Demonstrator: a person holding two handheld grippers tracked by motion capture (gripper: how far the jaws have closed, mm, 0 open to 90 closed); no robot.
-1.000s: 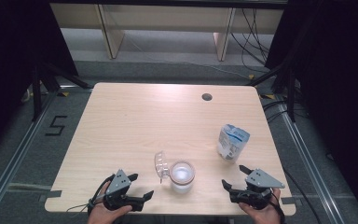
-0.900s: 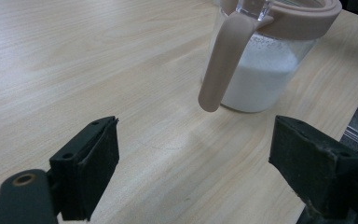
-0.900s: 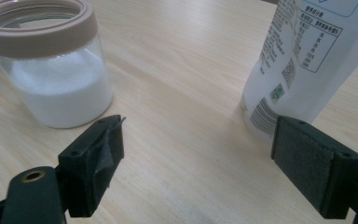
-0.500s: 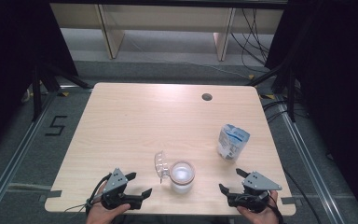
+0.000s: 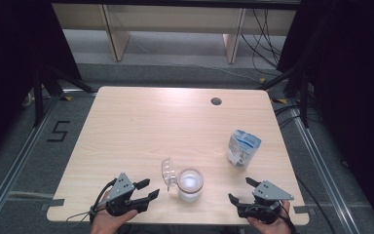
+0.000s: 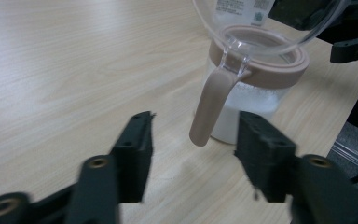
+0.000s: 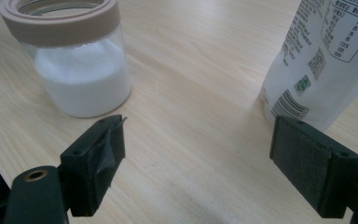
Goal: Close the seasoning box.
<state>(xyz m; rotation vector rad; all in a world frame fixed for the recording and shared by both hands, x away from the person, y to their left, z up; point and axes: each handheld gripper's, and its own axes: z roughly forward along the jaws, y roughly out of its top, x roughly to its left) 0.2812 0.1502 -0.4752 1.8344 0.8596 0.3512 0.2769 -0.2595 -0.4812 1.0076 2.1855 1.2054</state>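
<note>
A glass jar of white powder with a pink rim stands near the table's front edge. Its clear hinged lid is tipped open to the left. My left gripper lies just left of the jar and points at it. Its jaws have just been closing but stay apart, with nothing between the pads. In the left gripper view the lid's pink tab hangs just ahead of the left gripper. My right gripper rests open to the right of the jar. The right gripper faces the jar and a white pouch.
The white pouch stands upright at the right, behind the right gripper. A round cable hole sits near the far edge of the wooden table. Both hands rest at the table's front edge.
The left gripper's jaws have drawn closer together. Both hands have hardly moved, and the jar and pouch stand as before.
</note>
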